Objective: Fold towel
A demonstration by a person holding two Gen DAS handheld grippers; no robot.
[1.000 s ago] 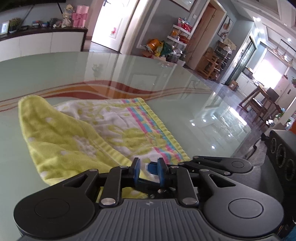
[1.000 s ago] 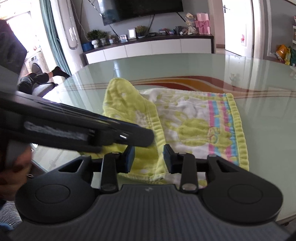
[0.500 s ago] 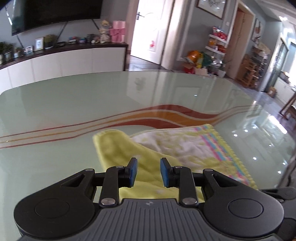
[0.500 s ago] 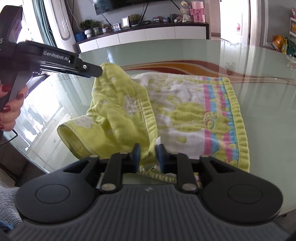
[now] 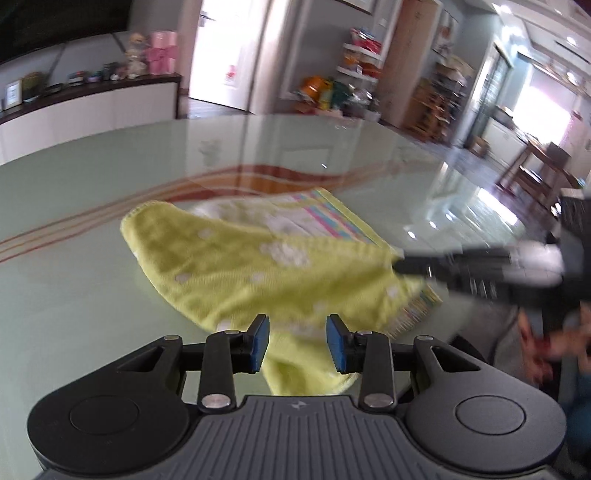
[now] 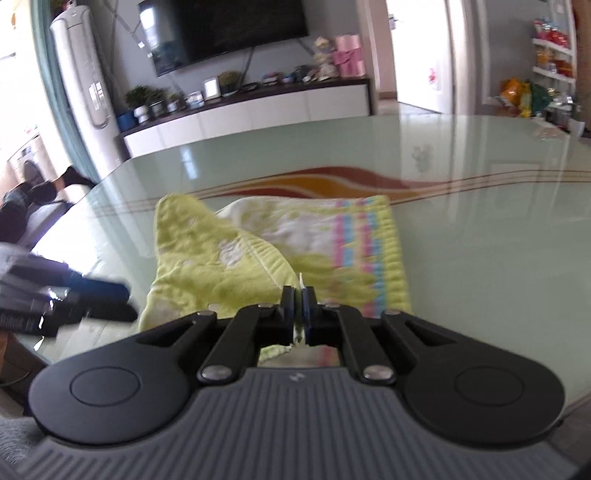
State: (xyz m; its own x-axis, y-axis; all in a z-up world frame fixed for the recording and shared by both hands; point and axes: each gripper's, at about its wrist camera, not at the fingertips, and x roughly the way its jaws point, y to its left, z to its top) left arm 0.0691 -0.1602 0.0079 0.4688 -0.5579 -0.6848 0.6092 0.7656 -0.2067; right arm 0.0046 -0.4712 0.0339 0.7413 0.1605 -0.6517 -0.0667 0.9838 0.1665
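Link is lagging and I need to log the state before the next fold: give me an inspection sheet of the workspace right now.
Surface: glossy pale green glass table with red and orange wavy stripes; strong reflections.
Job's things: yellow-green towel with a striped border, partly folded; one flap is lifted over the white patterned side.
Clutter: nothing seen on the table besides the towel.
Grippers: right tool shut on a towel edge; left tool open, towel lying between its blue pads but not pinched.
Cables: nothing seen.
Surroundings: living room with wall TV, white sideboard, shelves, open doorway. A person's hand shows blurred at the edge.
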